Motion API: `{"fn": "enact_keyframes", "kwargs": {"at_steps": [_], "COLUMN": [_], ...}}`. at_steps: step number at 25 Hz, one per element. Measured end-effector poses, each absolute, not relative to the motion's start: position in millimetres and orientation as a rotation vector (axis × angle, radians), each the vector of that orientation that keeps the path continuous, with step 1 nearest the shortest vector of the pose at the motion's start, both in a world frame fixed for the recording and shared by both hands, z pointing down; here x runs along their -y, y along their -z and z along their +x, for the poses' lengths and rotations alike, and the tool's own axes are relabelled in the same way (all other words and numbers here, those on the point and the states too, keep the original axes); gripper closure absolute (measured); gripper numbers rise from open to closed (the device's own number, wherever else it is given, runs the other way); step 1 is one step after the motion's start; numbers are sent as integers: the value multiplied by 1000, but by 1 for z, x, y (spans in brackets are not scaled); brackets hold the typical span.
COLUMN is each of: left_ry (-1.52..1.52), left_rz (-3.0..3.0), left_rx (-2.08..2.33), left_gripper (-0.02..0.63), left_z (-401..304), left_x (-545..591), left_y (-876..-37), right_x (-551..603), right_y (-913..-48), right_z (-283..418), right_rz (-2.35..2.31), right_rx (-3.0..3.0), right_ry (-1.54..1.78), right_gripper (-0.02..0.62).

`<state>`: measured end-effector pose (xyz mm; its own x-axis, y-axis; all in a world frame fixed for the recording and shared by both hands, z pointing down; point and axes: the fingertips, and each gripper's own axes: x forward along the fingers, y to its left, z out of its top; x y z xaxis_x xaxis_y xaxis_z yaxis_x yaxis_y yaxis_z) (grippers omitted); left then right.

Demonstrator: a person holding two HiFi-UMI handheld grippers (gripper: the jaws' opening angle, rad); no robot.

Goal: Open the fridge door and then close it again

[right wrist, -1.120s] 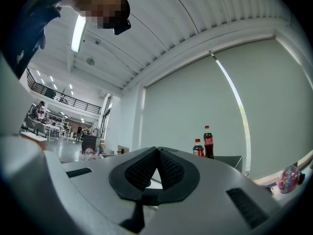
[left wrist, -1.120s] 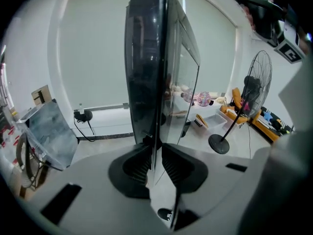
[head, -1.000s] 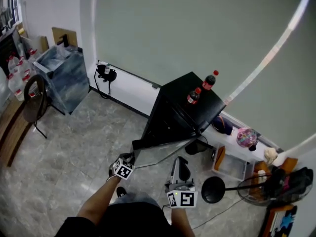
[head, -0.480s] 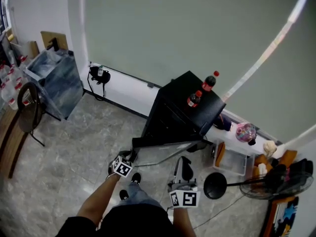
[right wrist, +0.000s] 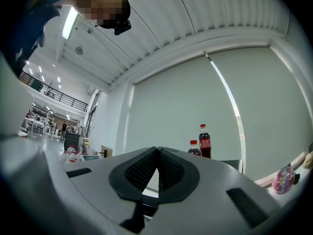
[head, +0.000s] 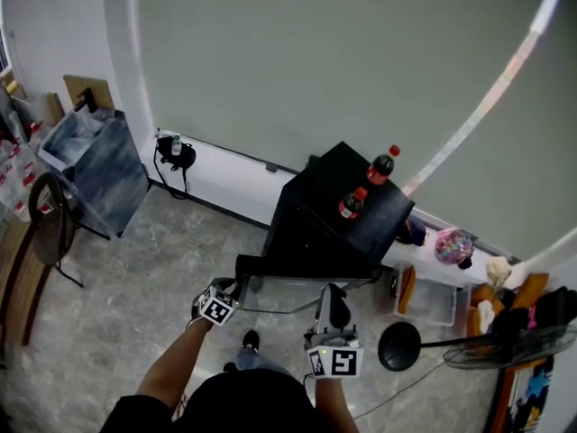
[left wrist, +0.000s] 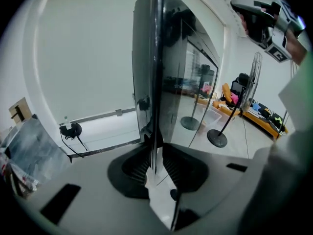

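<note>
A small black fridge (head: 338, 215) stands against the wall, with two cola bottles (head: 381, 165) (head: 352, 203) on top. Its glass door (head: 306, 271) stands open, its free edge toward the left. My left gripper (head: 237, 286) is shut on that free edge. In the left gripper view the door edge (left wrist: 155, 82) runs upright out of the left gripper (left wrist: 155, 164). My right gripper (head: 332, 292) hangs in front of the door, shut and empty. In its own view the right gripper (right wrist: 157, 163) points up at the wall, with the bottles (right wrist: 204, 141) beyond.
A fan (head: 505, 345) and a round stand base (head: 399, 345) are on the floor at the right, beside a clear bin (head: 428, 300). A chair (head: 50, 224) and a plastic-covered crate (head: 90, 165) stand at the left. A cable (head: 424, 377) trails over the floor.
The door's free edge, held in my left gripper, appears to have swung nearer to the fridge body. Both hands and the view have shifted sideways. The right gripper stays shut.
</note>
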<state>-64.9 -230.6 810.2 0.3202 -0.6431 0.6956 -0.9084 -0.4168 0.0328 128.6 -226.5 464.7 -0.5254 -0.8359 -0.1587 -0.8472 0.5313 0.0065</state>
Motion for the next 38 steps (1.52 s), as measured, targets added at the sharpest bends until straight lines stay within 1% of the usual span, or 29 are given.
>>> {"fn": "enact_keyframes", "kwargs": {"at_steps": [12, 25, 38], "left_ry": [-917, -958, -1010], "left_rz": [2211, 2362, 2473], "left_rx": [1301, 1092, 903], "left_gripper": [528, 528, 528], "left_z": [-82, -80, -67], "left_x": [300, 371, 431], "left_y": [-806, -804, -799], "right_x": [277, 307, 307], "right_y": [-467, -470, -474], "right_z": [120, 109, 108], "right_rz": [-1468, -1752, -2002], "right_rx": [-2622, -2458, -2260], "right_ry": [-79, -82, -98], "right_gripper": [589, 588, 588]}}
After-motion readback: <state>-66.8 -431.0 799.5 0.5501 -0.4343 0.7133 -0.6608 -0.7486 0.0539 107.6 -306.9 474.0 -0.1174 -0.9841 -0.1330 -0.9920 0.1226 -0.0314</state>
